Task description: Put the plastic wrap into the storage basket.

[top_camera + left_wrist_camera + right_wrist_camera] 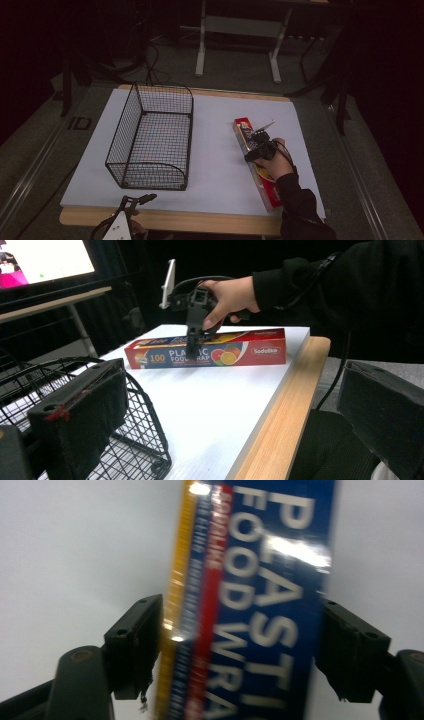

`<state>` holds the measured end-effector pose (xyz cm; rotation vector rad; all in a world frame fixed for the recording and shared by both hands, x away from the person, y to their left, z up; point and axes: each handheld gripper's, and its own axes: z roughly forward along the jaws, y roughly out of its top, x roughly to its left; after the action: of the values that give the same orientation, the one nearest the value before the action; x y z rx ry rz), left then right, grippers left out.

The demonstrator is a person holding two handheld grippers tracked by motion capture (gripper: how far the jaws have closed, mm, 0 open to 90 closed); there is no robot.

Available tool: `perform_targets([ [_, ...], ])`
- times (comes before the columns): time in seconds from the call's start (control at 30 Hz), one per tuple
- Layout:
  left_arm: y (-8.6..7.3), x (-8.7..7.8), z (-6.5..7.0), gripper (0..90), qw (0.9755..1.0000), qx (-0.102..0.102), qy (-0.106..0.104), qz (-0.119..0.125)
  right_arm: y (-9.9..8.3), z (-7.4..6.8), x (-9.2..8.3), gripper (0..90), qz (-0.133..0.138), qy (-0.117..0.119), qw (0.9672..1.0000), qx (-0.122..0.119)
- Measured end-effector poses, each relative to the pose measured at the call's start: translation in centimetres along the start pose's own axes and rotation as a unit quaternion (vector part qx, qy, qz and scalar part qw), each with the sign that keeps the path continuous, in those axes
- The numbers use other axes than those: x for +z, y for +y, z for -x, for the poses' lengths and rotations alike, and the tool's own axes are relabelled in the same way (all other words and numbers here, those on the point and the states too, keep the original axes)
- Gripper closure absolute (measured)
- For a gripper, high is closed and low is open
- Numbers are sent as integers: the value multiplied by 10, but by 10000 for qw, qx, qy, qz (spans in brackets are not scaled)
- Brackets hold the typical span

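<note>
A long red and blue box of plastic food wrap (243, 127) lies flat on the white board (215, 165), at its right side. My right gripper (257, 145) points down over the box's middle, with one jaw on each long side. In the right gripper view the box (265, 605) spans the whole gap of my right gripper (240, 650), and both pads meet its edges. From the left gripper view, the right gripper (192, 347) stands on the box (235, 352). My left gripper (137, 199) rests at the table's near edge, open and empty.
A black wire basket (150, 140) stands empty on the left half of the board, close to my left gripper (235, 390). The wooden table edge (280, 430) runs along the near side. Table legs and cables lie on the floor behind.
</note>
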<state>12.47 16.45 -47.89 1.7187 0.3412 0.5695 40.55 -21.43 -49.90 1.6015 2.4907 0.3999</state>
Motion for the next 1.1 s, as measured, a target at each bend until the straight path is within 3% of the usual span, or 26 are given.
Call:
perform_targets([
  [0.17, 0, 0, 2, 7, 9999, 101, 37, -49, 6, -6, 6, 340, -291, -353, 9989, -118],
  [0.23, 0, 0, 2, 7, 9999, 107, 20, -62, 8, -7, 6, 350, -396, -389, 9982, -212],
  [0.37, 0, 0, 1, 6, 9999, 92, 40, -63, 11, -5, 3, 379, -567, -258, 9981, 14],
  [0.6, 0, 0, -1, 7, 10000, -2, 33, -9, 14, -11, -12, 389, -382, -302, 9987, -117],
  [0.97, 0, -1, 0, 7, 10000, 10, 35, 2, 35, -18, -62, 392, 6, -406, 9990, -211],
  [1.1, 0, -1, 1, 7, 10000, 27, 33, -7, 43, -20, -80, 392, 153, -402, 9990, -117],
])
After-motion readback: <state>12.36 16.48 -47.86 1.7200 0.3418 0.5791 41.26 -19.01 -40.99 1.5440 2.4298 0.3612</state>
